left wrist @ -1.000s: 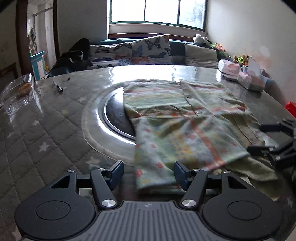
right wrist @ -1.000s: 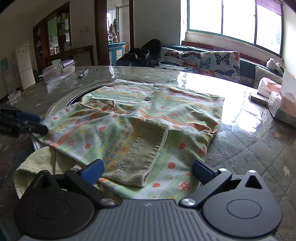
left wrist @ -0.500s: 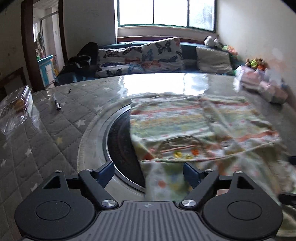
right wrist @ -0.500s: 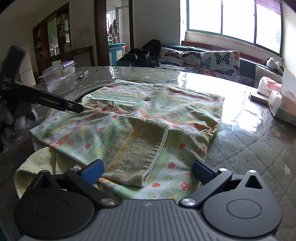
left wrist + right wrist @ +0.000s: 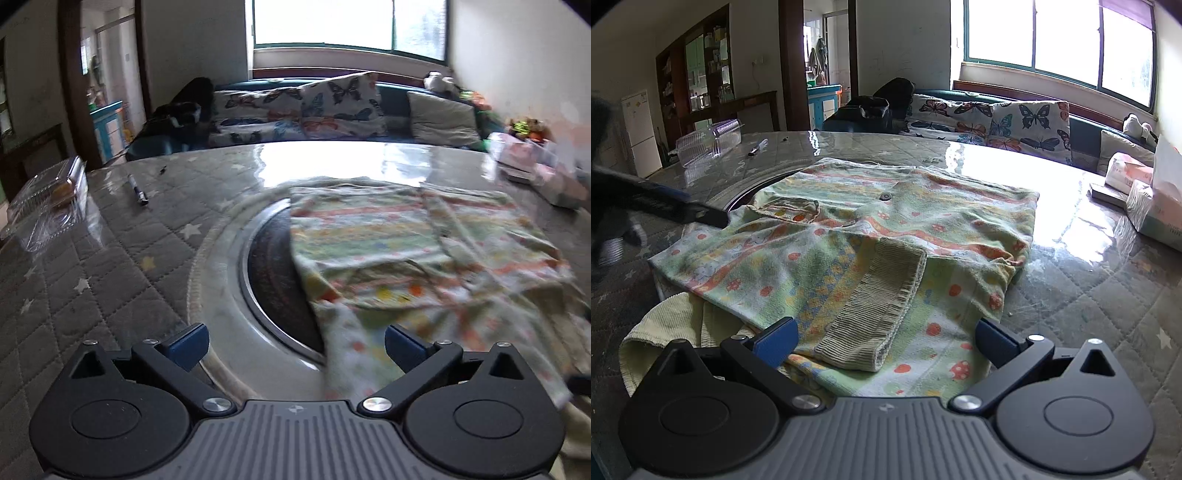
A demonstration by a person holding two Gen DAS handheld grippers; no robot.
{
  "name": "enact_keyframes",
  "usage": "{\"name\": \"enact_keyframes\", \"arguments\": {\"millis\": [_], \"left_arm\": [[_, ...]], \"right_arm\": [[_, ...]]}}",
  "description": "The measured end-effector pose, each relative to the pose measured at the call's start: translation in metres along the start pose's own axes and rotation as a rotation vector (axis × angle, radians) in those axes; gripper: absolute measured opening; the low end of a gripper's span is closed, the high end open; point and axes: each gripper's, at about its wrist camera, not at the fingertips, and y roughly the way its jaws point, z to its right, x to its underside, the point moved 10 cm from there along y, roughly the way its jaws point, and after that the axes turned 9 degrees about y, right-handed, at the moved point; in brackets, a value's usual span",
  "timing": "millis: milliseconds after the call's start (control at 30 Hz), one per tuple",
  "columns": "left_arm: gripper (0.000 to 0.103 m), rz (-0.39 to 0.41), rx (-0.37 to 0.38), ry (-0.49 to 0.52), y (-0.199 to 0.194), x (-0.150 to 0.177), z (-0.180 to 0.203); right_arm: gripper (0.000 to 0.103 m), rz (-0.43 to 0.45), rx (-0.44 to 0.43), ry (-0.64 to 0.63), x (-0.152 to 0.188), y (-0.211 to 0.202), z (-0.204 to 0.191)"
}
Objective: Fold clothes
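Left hand-held gripper [image 5: 293, 345] has slid sideways off the shirt [image 5: 886, 236] since a second ago: earlier both its pads sat over the near hem, now the left pad [image 5: 186, 345] is over bare counter [image 5: 110, 258] and only the right pad sits at the cloth edge. Its jaws have just been opening and now stand fully wide, nothing gripped; a strip of shirt hem lies between them but the pads don't press on it. Left view is motion-blurred on the cloth side. Right hand-held gripper [image 5: 884, 341] unchanged: jaws wide apart, hovering over the near end of the shirt, ribbed cuff [image 5: 879, 306] lying between the pads, not pinched. Shirt is flat on the counter, partly folded, one sleeve laid across the front, button [image 5: 885, 196] and pocket [image 5: 790, 208] facing up; its left edge covers part of the dark round inset [image 5: 277, 280] in the counter middle. Yellow-green ribbed fabric [image 5: 665, 325] bunches out from under the shirt's near left corner. In the right view the left tool shows as a dark blurred bar at the shirt's left edge. Pen [image 5: 137, 190] and clear plastic box [image 5: 44, 203] sit well apart from the shirt at far left; tissue packs [image 5: 1156, 203] at far right.
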Motion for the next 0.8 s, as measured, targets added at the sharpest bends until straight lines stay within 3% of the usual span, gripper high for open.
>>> {"name": "enact_keyframes", "arguments": {"millis": [167, 433, 567, 800], "left_arm": [[0.103, 0.046, 0.075, 0.126, -0.040, 0.014, 0.026], [0.103, 0.064, 0.130, 0.332, -0.081, 0.056, 0.058], [0.101, 0.085, 0.165, 0.409, -0.087, 0.065, 0.078], [0.079, 0.166, 0.230, 0.613, -0.093, 0.067, 0.116]], "right_arm": [[0.103, -0.008, 0.006, -0.004, 0.000, 0.001, -0.001], [0.103, -0.024, 0.021, 0.010, -0.002, 0.000, -0.001], [0.094, -0.030, 0.009, 0.032, -0.007, -0.006, -0.002], [0.092, -0.016, 0.001, -0.002, -0.012, -0.029, -0.005]]}}
